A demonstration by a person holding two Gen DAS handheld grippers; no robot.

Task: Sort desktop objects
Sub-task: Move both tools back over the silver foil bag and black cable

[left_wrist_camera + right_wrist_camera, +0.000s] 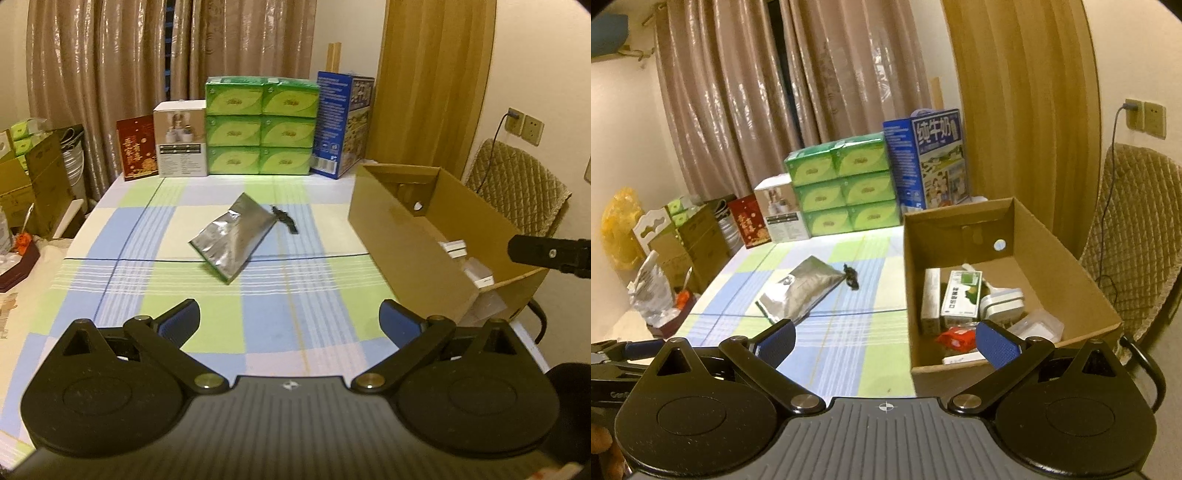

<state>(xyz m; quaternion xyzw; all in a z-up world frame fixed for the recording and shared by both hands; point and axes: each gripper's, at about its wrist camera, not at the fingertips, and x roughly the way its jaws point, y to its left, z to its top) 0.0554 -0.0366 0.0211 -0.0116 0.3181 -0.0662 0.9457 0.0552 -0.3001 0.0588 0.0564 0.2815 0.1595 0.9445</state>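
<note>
A: We start with the room: brown curtains point(110, 74) hang across the back wall and a wooden door point(432, 81) stands to their right. In front of us lies the table point(184, 295) under a checked cloth of blue, green and white.

B: Next in size, we see the cardboard box point(1052, 266) on the table's right side, open at the top. Several small packets and cartons lie inside it, among them a green and white carton point(960, 295) and a red packet point(956, 338).

A: Along the far edge we count a stack of green packs point(262, 125), with a blue carton point(341, 123) touching its right side, a white box point(180, 140) on its left and a red card point(136, 147) beyond that.

B: A quilted chair point(1134, 236) stands behind the box, near the wall socket.

A: In the middle of the cloth we find the silver pouch point(234, 236), lying flat and askew, well left of the box.

B: A small black clip point(286, 219) lies just beside the pouch's far corner; we cannot tell whether they touch.

A: Our left gripper point(290, 314) hovers over the near cloth, jaws spread wide, holding nothing.

B: Our right gripper point(884, 339) is likewise spread wide and empty, its right finger over the box's near wall, its left over the cloth.
</note>
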